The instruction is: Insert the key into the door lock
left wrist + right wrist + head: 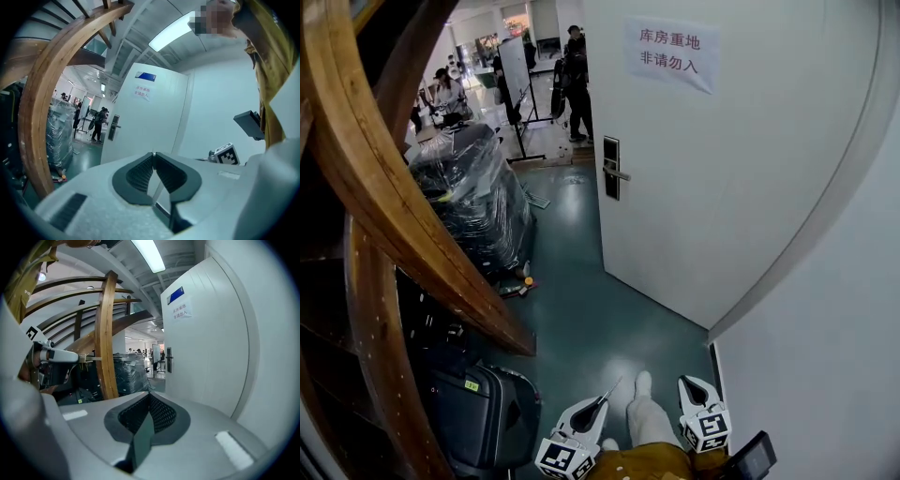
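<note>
White door well ahead of fingers, lock at its edge. Left gripper fingers closed on thin sliver, probably key, jutting past tips. Right gripper fingers closed, empty.

Black door lock w/ silver lever, thin key in left hand-held gripper

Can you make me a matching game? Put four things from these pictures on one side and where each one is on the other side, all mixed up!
Things:
1 key
2 paper sign
3 door handle
4 suitcase

Places:
A down on the green floor
B at the edge of the door
C high up on the door
D between the left gripper's jaws

Pairs: 1-D, 2-C, 3-B, 4-A
</note>
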Demonstrator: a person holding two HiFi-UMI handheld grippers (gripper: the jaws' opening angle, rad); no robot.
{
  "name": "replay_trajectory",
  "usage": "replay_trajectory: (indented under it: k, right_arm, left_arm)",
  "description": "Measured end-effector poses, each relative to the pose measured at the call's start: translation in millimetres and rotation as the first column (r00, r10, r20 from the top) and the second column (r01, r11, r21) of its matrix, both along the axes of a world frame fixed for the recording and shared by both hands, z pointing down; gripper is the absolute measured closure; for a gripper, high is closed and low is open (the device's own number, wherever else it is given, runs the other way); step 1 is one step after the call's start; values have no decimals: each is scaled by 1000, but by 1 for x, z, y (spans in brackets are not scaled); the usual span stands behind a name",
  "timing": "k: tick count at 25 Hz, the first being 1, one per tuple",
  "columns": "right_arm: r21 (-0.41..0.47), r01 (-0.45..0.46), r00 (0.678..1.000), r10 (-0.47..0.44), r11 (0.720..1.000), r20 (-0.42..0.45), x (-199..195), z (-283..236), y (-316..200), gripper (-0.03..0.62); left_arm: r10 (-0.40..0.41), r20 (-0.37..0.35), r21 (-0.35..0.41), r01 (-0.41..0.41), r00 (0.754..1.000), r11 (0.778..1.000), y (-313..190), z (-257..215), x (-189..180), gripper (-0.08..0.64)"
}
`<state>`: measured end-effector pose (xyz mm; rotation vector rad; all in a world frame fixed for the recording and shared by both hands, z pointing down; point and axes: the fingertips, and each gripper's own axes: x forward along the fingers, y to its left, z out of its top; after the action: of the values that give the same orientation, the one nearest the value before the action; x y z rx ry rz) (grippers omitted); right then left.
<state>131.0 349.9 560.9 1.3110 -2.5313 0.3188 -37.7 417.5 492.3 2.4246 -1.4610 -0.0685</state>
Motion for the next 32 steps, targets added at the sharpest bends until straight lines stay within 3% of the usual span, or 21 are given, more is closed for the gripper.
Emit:
replay_trajectory:
  k: [5, 14, 23, 32]
  right_arm:
    - [15, 21, 999, -21, 1000, -42, 1, 1, -90, 586]
    - [25, 123, 991, -122, 992, -47, -1, -20, -241, 586]
    - [53, 204, 978, -202, 977, -50, -27, -27, -323, 586]
    - [53, 140, 989, -137, 989, -57, -54, -24, -411, 586]
  left_arm:
    - [-50, 32, -38, 51, 998, 998, -96, 7, -10, 534]
    - [-60, 57, 12, 59, 997, 998, -256, -23, 22, 534]
    - [-125, 40, -15, 126, 991, 992, -340, -18, 4, 534]
    - [-54, -17, -48, 53, 998, 997, -450, -7, -31, 534]
